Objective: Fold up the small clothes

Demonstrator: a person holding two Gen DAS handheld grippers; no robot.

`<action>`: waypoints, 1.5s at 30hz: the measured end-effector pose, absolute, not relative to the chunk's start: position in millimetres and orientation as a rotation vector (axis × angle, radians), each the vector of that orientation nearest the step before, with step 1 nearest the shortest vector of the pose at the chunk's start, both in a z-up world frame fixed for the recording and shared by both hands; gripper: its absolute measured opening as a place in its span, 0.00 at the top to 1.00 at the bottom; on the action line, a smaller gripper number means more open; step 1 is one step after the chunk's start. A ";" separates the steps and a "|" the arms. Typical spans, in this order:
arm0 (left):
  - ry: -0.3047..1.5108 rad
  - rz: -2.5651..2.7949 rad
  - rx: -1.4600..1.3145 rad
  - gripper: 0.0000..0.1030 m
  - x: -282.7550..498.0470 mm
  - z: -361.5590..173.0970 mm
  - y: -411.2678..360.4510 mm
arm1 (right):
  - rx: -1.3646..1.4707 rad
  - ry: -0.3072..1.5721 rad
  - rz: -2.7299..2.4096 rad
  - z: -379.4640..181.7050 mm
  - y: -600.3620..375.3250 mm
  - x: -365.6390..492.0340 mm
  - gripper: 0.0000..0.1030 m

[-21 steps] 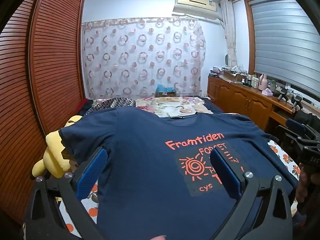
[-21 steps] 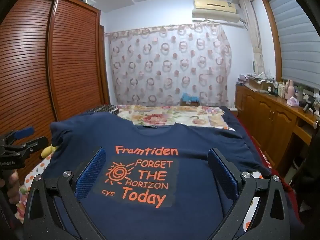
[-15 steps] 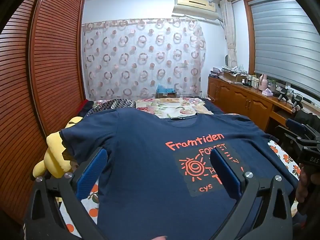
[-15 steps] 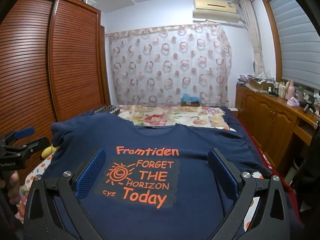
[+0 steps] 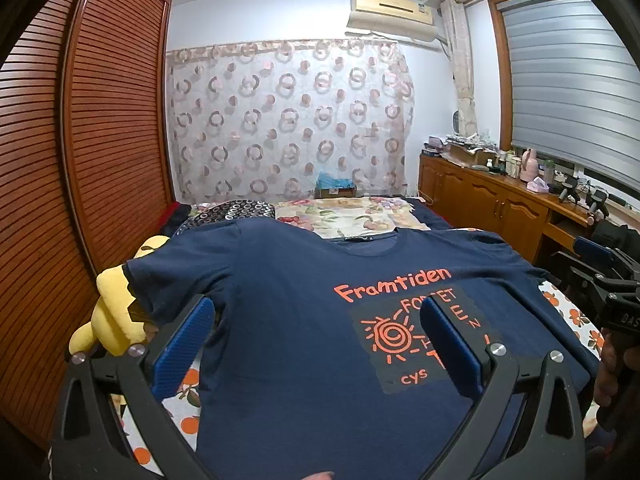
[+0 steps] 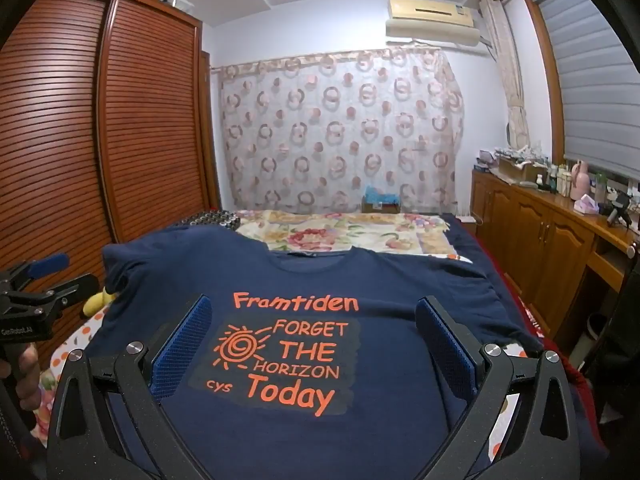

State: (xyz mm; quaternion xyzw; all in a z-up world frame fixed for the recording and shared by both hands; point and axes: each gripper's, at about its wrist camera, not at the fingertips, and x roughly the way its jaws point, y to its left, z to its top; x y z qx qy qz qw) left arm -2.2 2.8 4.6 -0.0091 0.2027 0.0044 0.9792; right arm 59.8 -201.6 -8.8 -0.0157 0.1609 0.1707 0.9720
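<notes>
A navy T-shirt (image 5: 288, 320) with orange print "Framtiden" lies spread flat, front up, on the bed, collar at the far end; it also shows in the right wrist view (image 6: 392, 280). My left gripper (image 5: 316, 312) is open and empty, hovering over the shirt's lower left part. My right gripper (image 6: 314, 312) is open and empty over the shirt's lower middle, framing the print. Each gripper shows at the edge of the other's view: the right one (image 5: 600, 272), the left one (image 6: 36, 280).
A yellow plush toy (image 5: 114, 316) lies by the shirt's left sleeve. A floral quilt (image 6: 352, 232) covers the far bed. A slatted wooden wardrobe (image 5: 80, 160) stands at the left, a wooden cabinet (image 6: 540, 232) with clutter at the right.
</notes>
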 end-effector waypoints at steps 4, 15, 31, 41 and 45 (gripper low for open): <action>0.406 0.011 -0.016 0.00 -1.5 3.6 3.4 | -0.032 0.325 0.344 -9.0 -201.5 59.6 0.00; 0.404 0.010 -0.014 0.00 -0.1 3.7 5.6 | -0.032 0.326 0.344 -8.8 -201.3 59.6 0.00; 0.392 0.018 -0.012 0.00 -4.5 11.9 6.9 | -0.032 0.326 0.344 -8.5 -201.3 59.8 0.00; 0.391 0.019 -0.011 0.00 -5.3 11.7 6.3 | -0.033 0.326 0.344 -8.2 -200.9 59.5 0.00; 0.390 0.019 -0.010 0.00 -5.3 12.1 6.9 | -0.033 0.326 0.344 -8.0 -200.7 59.4 0.00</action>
